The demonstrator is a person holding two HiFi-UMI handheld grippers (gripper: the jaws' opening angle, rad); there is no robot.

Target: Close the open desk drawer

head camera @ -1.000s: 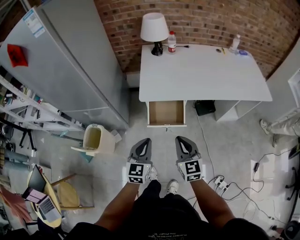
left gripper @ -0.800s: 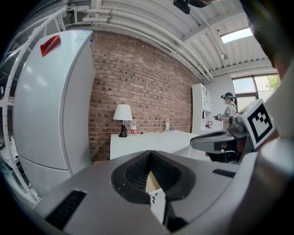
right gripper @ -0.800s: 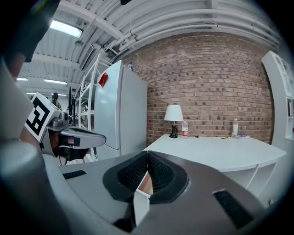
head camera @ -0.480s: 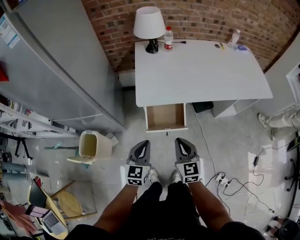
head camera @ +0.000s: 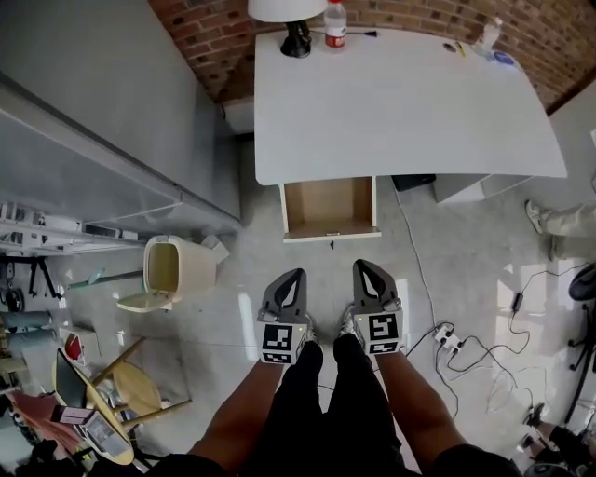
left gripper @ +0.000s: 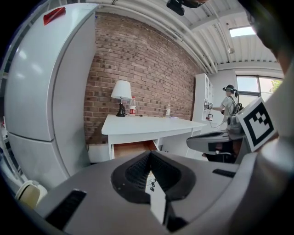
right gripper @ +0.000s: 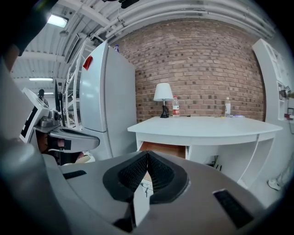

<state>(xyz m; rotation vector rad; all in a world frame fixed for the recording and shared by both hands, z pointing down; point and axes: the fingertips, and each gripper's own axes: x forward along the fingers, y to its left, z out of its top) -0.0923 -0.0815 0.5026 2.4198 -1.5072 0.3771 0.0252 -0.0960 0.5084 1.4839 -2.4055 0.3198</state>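
drawer (head camera: 330,207) stands pulled out under the front edge of a white desk (head camera: 400,102), its wooden inside showing, its back part hidden beneath the desktop. a small thing hanging at its front is too small to name. the left gripper (head camera: 291,277) and right gripper (head camera: 364,268) hang side by side, apart from the drawer, above the person's legs (head camera: 326,401), each with jaws pressed together and holding nothing. a lamp (head camera: 291,17) at the desk's back is cut off by the top edge.
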